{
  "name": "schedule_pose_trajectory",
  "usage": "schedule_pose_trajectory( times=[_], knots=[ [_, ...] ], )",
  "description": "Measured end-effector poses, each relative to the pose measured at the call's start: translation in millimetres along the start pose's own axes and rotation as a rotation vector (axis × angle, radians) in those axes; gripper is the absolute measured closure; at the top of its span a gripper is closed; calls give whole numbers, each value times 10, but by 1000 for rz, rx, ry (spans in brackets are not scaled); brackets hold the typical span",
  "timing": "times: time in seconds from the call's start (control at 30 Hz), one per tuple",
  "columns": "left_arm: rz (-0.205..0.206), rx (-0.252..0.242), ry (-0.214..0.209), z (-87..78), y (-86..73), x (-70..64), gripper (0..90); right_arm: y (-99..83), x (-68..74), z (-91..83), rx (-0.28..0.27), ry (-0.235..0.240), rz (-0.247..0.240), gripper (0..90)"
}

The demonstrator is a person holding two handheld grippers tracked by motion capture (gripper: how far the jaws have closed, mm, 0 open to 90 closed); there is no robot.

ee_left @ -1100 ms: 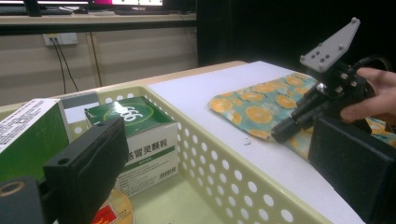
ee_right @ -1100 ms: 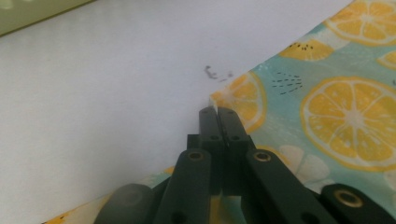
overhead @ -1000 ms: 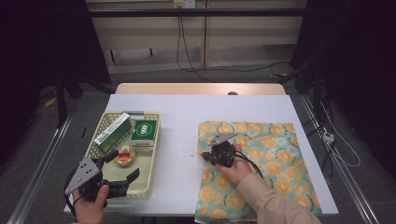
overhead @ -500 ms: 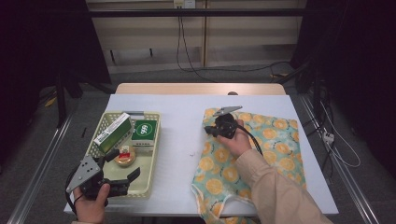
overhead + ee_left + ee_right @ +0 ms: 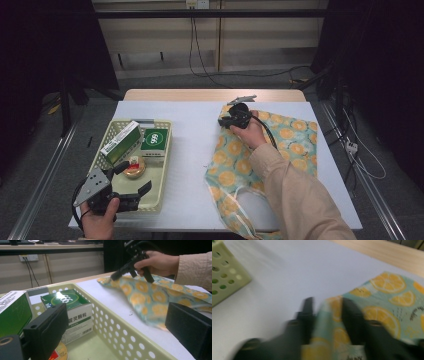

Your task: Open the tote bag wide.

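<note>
I see a teal cloth printed with orange citrus slices (image 5: 280, 150), a pale yellow-green perforated plastic basket (image 5: 162, 172), a green-and-white cardboard box (image 5: 154, 140), a white paper-covered tabletop (image 5: 192, 135) and a beige sleeve (image 5: 300, 195); my grippers' jaws are black.

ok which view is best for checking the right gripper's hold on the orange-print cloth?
The right gripper view: the cloth runs up between the two jaws of the right gripper, though blurred. The high view shows the gripper at the cloth's far edge, contact hidden. The left gripper view shows it side-on and far off.
</note>
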State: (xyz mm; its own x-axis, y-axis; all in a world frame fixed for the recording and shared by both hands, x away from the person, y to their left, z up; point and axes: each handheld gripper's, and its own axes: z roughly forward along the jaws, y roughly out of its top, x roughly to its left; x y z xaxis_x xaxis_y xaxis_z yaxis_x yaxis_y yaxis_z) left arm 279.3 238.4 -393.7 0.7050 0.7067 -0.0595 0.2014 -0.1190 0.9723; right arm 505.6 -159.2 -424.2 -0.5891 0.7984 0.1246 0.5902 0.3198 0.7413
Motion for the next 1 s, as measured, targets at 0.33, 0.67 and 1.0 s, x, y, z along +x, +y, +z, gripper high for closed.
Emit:
schedule_pose_trajectory(
  times=[0.33,0.67,1.0],
  knots=[
    [19,6,-16,46,19,-26,47,-440,188,-675,-2,101,-127,263],
    [26,20,-9,67,16,-47,47,-1096,492,-1271,13,170,-212,271],
    [25,26,-3,72,-8,-48,47,-1569,686,-1393,48,300,-285,435]
  ],
)
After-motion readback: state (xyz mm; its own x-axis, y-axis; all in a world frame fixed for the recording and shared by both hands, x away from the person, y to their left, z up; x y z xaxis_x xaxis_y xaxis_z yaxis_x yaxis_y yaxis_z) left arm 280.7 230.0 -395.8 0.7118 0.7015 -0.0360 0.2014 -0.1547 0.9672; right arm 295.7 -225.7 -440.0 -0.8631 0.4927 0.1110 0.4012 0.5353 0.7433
